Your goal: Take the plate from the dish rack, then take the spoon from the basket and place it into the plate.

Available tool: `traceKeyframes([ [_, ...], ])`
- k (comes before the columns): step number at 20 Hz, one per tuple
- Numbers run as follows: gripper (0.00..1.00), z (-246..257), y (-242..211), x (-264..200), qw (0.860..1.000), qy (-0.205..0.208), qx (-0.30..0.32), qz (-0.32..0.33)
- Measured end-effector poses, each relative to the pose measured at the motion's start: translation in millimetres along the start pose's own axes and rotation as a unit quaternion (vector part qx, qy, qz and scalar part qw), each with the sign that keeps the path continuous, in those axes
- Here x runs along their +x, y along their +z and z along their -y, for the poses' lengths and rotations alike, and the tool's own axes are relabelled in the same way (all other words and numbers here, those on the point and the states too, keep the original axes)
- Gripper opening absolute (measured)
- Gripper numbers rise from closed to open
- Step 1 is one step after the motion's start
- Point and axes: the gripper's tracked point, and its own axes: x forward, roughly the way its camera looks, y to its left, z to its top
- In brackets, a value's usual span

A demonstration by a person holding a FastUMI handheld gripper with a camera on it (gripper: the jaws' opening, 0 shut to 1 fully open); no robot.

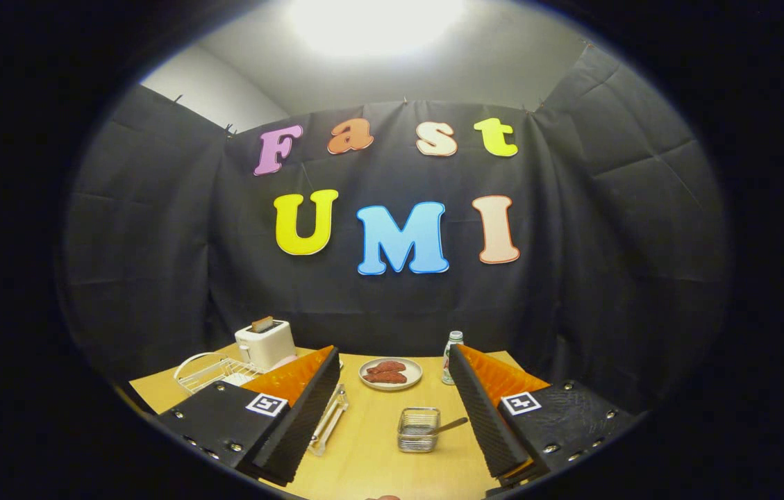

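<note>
My gripper [393, 353] is open and held above the wooden table [371, 458], nothing between its fingers. Between and just ahead of the fingers stands a small metal mesh basket [417, 430]. A spoon [448, 426] lies in it, its handle sticking out toward the right finger [485, 410]. A white wire dish rack [207, 371] sits at the table's far left, partly hidden behind the left finger [298, 410]. A pale pink rim [285, 361] shows between rack and finger; I cannot tell if it is the plate.
A white toaster [265, 343] with a slice in it stands behind the rack. A plate with red food [390, 373] sits at the back middle, a small bottle [453, 357] to its right. A clear plastic piece [329, 419] lies by the left finger.
</note>
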Motion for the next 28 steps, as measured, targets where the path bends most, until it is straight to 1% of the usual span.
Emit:
traceKeyframes([
  [2, 0.96, -29.5, -2.3, 12.6, 1.0, -0.006, -0.001, -0.007],
  [4, 0.96, -56.7, -14.6, 29.4, 1.0, -0.007, 0.003, -0.022],
  [7, 0.96, -92.9, -38.9, 56.2, 0.998, -0.012, 0.019, -0.059],
  [10, 0.96, -120.3, -57.9, 81.0, 0.995, -0.028, 0.015, -0.096],
  [13, 0.96, -149.8, -80.4, 104.8, 0.99, -0.029, 0.026, -0.134],
  [15, 0.96, -162.6, -97.2, 120.7, 0.985, -0.036, 0.033, -0.166],
  [18, 0.97, -176.5, -124.8, 139.9, 0.973, -0.042, 0.036, -0.222],
  [22, 0.97, -189.6, -151.9, 160.3, 0.959, -0.044, 0.05, -0.276],
  [23, 0.96, -191.7, -158.6, 164.1, 0.954, -0.046, 0.06, -0.289],
  [24, 0.92, -194.9, -161.8, 168.8, 0.951, -0.046, 0.067, -0.297],
  [28, 0.88, -202.8, -175.4, 184.3, 0.94, -0.046, 0.083, -0.326],
])
